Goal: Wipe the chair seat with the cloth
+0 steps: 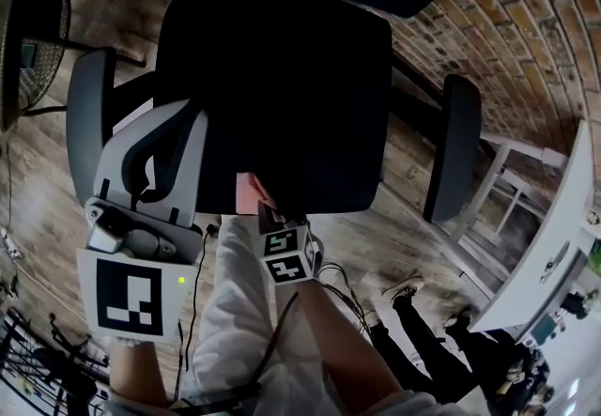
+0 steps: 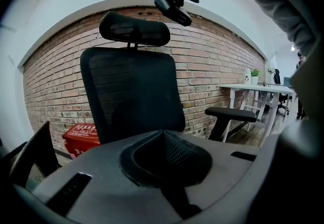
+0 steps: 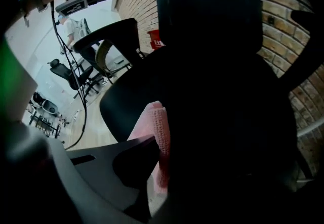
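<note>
- While clamped between the jaws of the right gripper [image 1: 263, 209], the pink knitted cloth [image 1: 250, 192] sat at the front edge of the chair seat [image 1: 282, 95]; whether it touched the seat could not be told.
- Chair seat: black, broad, with a grey left armrest [image 1: 87, 114] and a dark right armrest [image 1: 458, 146] on either side.
- Left gripper [image 2: 162, 134]: jaws together, nothing between them; held above the seat's front left corner, just beside the left armrest and apart from the cloth.
- Backrest [image 2: 131, 91]: black mesh, upright, topped by a headrest [image 2: 134, 28].
- Sleeve [image 1: 249, 330]: white, behind the right gripper.
- Floor [image 1: 404, 250]: wood planks under the chair.
- Brick wall [image 1: 535, 20]: behind the chair, with a red box [image 2: 81, 137] at its foot.
- White counter [image 1: 554, 245]: to the right, well apart from the chair.
</note>
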`<action>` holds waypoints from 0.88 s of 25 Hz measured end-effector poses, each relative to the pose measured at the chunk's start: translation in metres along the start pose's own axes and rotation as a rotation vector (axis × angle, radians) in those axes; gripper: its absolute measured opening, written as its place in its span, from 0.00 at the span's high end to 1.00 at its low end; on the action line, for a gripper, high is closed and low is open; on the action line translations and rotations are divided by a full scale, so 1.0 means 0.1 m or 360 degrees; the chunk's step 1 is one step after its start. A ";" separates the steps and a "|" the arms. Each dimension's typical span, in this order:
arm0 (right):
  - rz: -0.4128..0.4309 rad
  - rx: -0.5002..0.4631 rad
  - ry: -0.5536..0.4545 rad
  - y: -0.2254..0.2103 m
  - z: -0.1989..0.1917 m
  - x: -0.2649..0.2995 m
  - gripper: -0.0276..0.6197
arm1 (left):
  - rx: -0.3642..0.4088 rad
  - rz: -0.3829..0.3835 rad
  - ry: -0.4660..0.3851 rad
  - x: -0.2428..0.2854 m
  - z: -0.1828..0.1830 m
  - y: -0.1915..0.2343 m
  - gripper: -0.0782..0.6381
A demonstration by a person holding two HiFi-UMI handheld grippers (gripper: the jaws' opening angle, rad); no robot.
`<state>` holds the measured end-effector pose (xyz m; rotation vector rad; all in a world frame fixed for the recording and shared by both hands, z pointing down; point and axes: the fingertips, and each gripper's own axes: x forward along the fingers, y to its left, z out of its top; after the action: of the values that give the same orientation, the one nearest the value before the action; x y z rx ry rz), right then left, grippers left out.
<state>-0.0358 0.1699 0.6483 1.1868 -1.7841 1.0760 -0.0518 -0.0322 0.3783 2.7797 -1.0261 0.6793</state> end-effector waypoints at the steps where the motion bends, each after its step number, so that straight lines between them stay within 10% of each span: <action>1: -0.0050 0.0029 0.0000 -0.16 -0.05 -0.06 0.88 | 0.0004 -0.0010 -0.0004 0.02 0.02 -0.04 0.87; 10: -0.0439 0.0224 -0.0002 -1.50 -0.49 -0.74 0.88 | 0.0026 -0.0098 -0.0006 0.18 0.13 -0.36 0.87; 22: -0.0488 0.0308 -0.0085 -1.87 -0.58 -1.05 0.88 | 0.0071 -0.0124 -0.0024 0.25 0.28 -0.59 0.87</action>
<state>0.1801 0.2158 0.6233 1.5614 -1.4980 1.0580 0.0127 -0.0086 0.3676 2.8504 -0.9104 0.6804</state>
